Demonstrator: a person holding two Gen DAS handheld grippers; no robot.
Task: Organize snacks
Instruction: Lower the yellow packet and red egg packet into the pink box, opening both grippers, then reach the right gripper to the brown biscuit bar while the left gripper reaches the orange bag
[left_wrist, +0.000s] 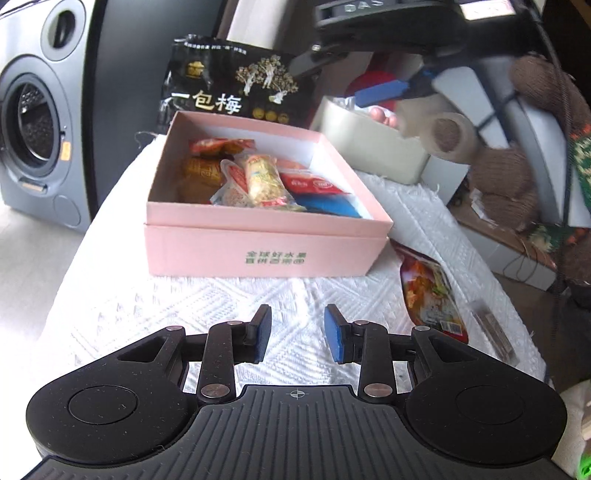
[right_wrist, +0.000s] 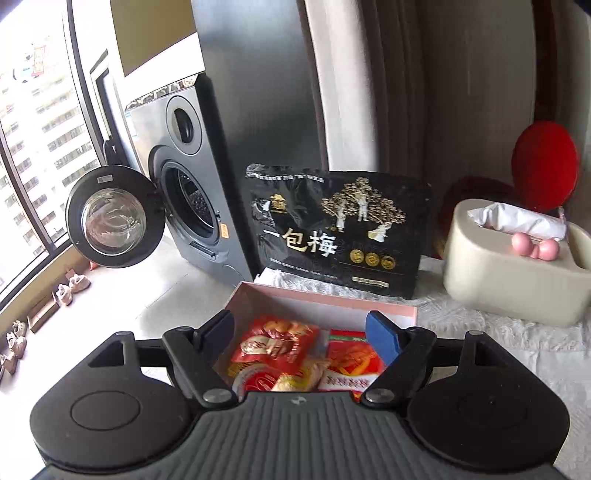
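Note:
A pink box (left_wrist: 258, 254) sits on the white-cloth table (left_wrist: 184, 306) with several snack packets (left_wrist: 258, 177) inside. A red snack packet (left_wrist: 432, 291) lies flat on the cloth to the right of the box, and a small brown bar (left_wrist: 495, 328) lies further right. My left gripper (left_wrist: 297, 332) hovers over the cloth in front of the box, open with a narrow gap and nothing between its fingers. My right gripper (right_wrist: 301, 328) hangs over the pink box (right_wrist: 325, 299) with jaws wide and empty, and red packets (right_wrist: 277, 347) lie below it. In the left wrist view the right gripper (left_wrist: 343, 79) hangs beyond the box.
A large black snack bag (right_wrist: 340, 229) stands upright behind the box. A cream tissue box (right_wrist: 517, 273) sits to its right at the back of the table. A grey washing machine (right_wrist: 184, 195) with its door open stands on the floor to the left. Knitted brown things (left_wrist: 509, 177) crowd the right side.

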